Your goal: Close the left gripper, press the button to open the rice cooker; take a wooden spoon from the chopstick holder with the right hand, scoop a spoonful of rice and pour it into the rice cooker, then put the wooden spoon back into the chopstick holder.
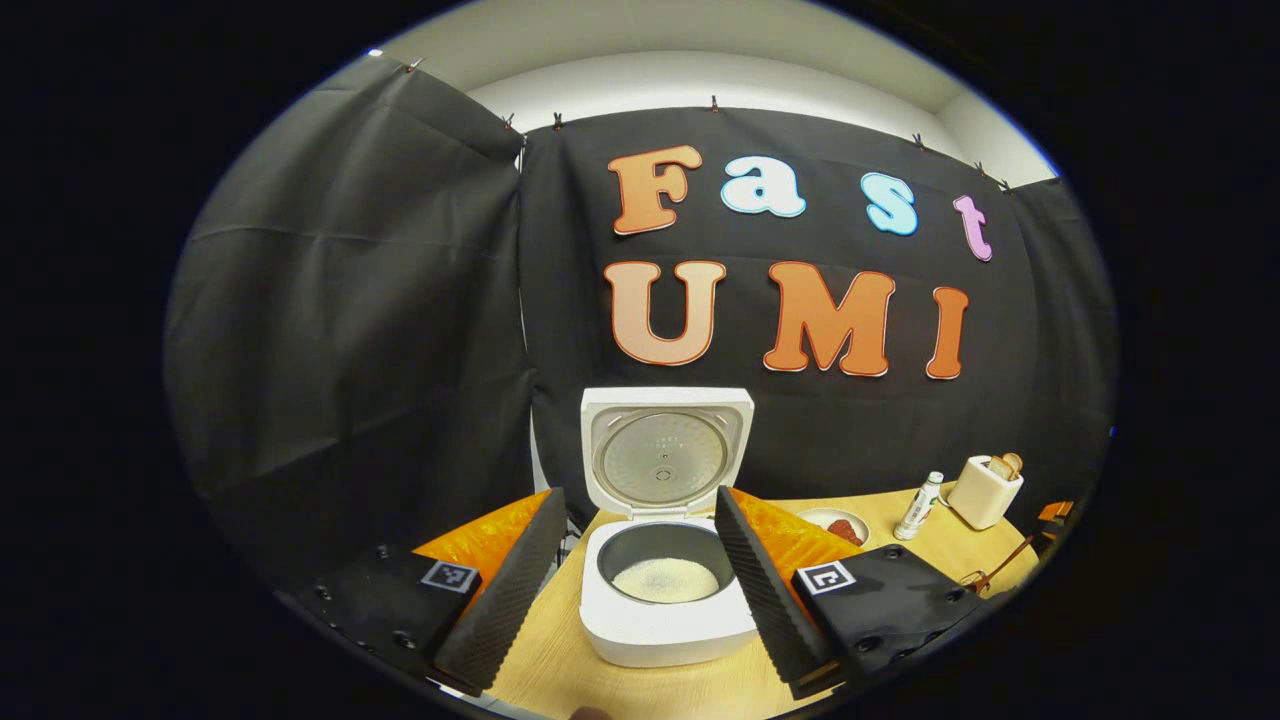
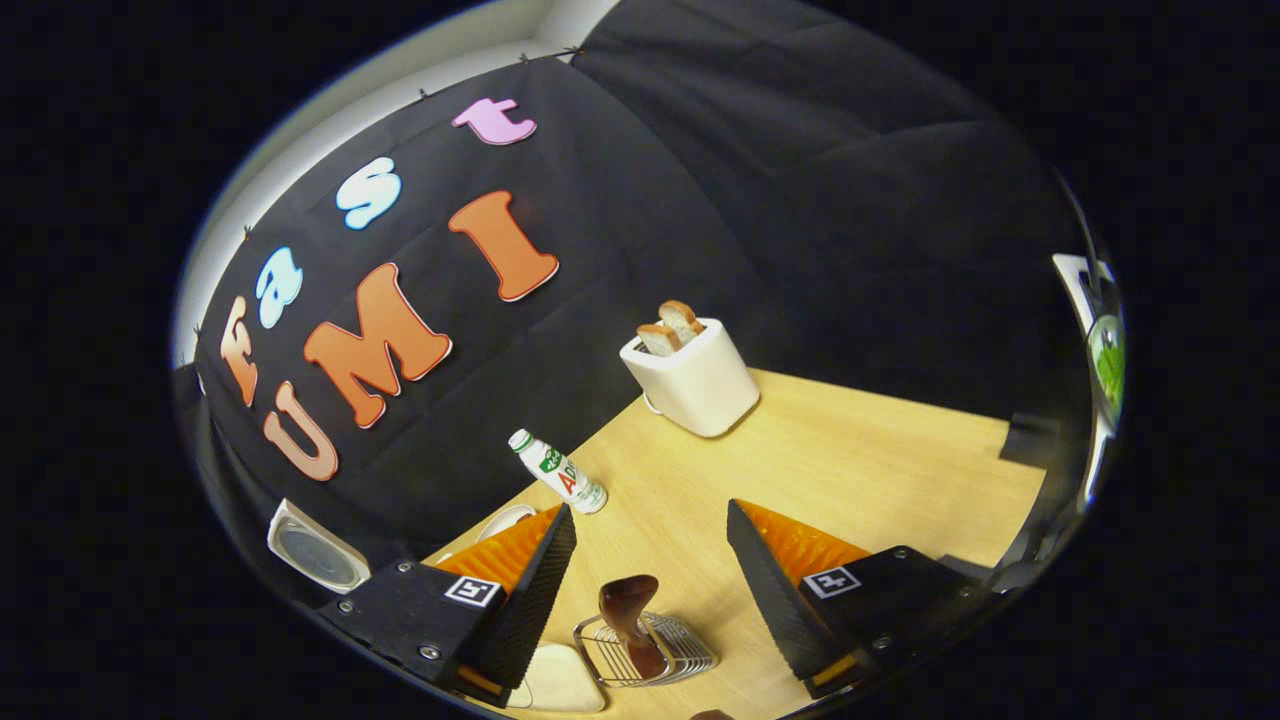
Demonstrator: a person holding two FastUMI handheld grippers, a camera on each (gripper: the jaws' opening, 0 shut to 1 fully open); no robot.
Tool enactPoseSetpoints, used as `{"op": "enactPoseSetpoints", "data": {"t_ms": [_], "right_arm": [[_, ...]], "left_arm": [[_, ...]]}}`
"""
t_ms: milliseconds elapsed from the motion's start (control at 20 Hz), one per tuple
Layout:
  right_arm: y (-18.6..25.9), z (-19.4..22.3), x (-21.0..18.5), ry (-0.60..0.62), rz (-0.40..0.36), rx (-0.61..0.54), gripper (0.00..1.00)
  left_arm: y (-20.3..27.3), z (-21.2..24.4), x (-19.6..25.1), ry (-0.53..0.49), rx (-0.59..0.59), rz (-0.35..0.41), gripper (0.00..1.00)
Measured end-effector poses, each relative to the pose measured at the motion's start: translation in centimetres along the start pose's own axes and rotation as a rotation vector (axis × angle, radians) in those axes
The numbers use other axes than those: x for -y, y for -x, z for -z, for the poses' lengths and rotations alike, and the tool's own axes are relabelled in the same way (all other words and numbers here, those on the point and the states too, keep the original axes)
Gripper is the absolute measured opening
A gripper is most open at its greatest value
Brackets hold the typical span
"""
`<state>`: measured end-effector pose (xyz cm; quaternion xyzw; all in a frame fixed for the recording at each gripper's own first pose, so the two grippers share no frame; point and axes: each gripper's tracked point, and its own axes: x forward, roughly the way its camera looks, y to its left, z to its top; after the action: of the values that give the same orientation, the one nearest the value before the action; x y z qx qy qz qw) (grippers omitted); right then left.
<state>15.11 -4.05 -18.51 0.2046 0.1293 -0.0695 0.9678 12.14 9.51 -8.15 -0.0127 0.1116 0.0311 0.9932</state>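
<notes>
In the left gripper view the left gripper (image 1: 640,575) stands wide, its two ribbed black fingers (image 1: 505,590) at lower left and lower right of centre with orange backing behind them, gripping nothing; between them, at lower centre, sits the white rice cooker (image 1: 665,625) on the pale wood-grain table (image 1: 560,670); its square lid (image 1: 667,452) is up, showing a round, dull metal inner plate; the dark inner pot (image 1: 665,560) holds a low mound of white rice (image 1: 665,580). Further right lie a plate (image 1: 835,525) with something red on it, a small white bottle (image 1: 918,507) with a green cap, and a cream toaster (image 1: 985,490) with bread in its slots.

In the right gripper view the raised lid (image 2: 315,555) appears at lower left, tilted; the right gripper (image 2: 650,590) is likewise spread wide and holds nothing; between its fingers, at bottom centre, a wire-frame chopstick holder (image 2: 680,655) carries the dark brown, glossy, rounded handle of the wooden spoon (image 2: 630,610); a pale smooth object (image 2: 560,680), not identifiable, lies just left of the holder; the bottle (image 2: 558,472) lies above left of centre, and the toaster (image 2: 692,380) above centre.
</notes>
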Motion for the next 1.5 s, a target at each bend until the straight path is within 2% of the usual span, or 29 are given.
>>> {"op": "enactPoseSetpoints", "data": {"t_ms": [150,300,400,450,550,800,1000,1200,1350,1500], "right_arm": [[1.4,-2.0,-1.4,0.070,-0.009,0.013,0.94],[2.8,-3.7,-4.1,0.048,-0.044,0.040,0.94],[3.9,-4.2,-5.2,0.033,-0.071,0.060,0.94],[4.3,-4.4,-5.5,0.032,-0.077,0.070,0.94],[4.6,-5.0,-6.0,0.029,-0.073,0.081,0.94],[5.4,-6.9,-6.5,0.038,-0.073,0.124,0.94],[5.9,-8.6,-5.8,0.111,-0.034,0.162,0.94],[6.9,-10.2,-5.9,0.217,-0.007,0.199,0.94],[7.5,-11.1,-6.3,0.323,0.006,0.211,0.94],[8.1,-11.0,-7.0,0.355,-0.006,0.196,0.95]], "left_arm": [[-0.9,-1.2,0.1,0.003,0.002,-0.008,1.00],[-2.3,-3.3,1.4,0.027,0.010,0.021,1.00],[-3.8,-4.9,1.1,0.030,0.018,0.000,1.00],[-4.5,-5.4,1.7,0.034,0.012,0.015,1.00],[-6.1,-6.7,3.8,0.052,-0.009,0.097,1.00],[-12.0,-10.3,4.0,0.109,-0.020,0.114,1.00],[-17.2,-12.1,2.6,0.062,-0.028,0.073,1.00],[-22.4,-12.2,2.6,0.098,-0.094,0.087,1.00],[-26.8,-12.3,2.0,0.049,-0.123,0.061,1.00],[-31.4,-11.1,2.7,-0.001,-0.202,0.051,1.00]]}}
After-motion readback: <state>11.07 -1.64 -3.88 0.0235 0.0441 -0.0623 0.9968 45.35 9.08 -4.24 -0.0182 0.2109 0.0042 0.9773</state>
